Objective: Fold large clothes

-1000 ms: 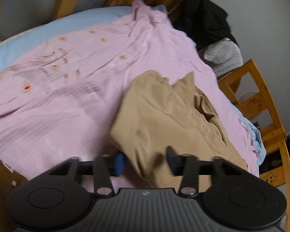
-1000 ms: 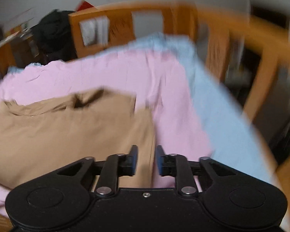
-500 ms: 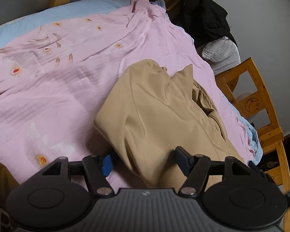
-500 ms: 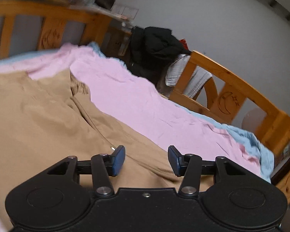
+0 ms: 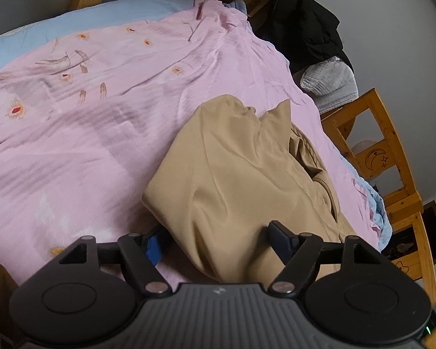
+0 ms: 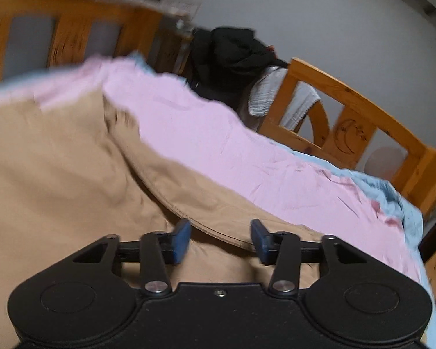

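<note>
The tan garment [image 5: 247,180] lies folded over on the bed, on top of the pink blanket [image 5: 87,122]. It sits close to the bed's right edge, the side with the wooden rail [image 5: 392,157] that has a moon and stars cut into it. One end of it reaches toward the near edge of the bed, and its bunched top end points toward the far end. A seam runs along its folded edge in the right wrist view, where the tan garment [image 6: 72,174] fills the left side of the picture.

The left gripper [image 5: 215,238] is at the near end of the garment. Its jaws have just been opening and now stand wide apart. The cloth lies between them, but the pads do not press on it, so it is let go.

The right gripper [image 6: 219,238] is low over the garment's seam edge. Its jaws have just been opening too. The cloth is under them, and the blue pads [image 6: 181,240] stay apart from it, so nothing is held.

A blue sheet [image 5: 72,26] shows under the pink blanket at the far side. A black pile of clothes [image 5: 305,29] and a grey cloth [image 5: 331,84] hang near the far right corner of the bed.
</note>
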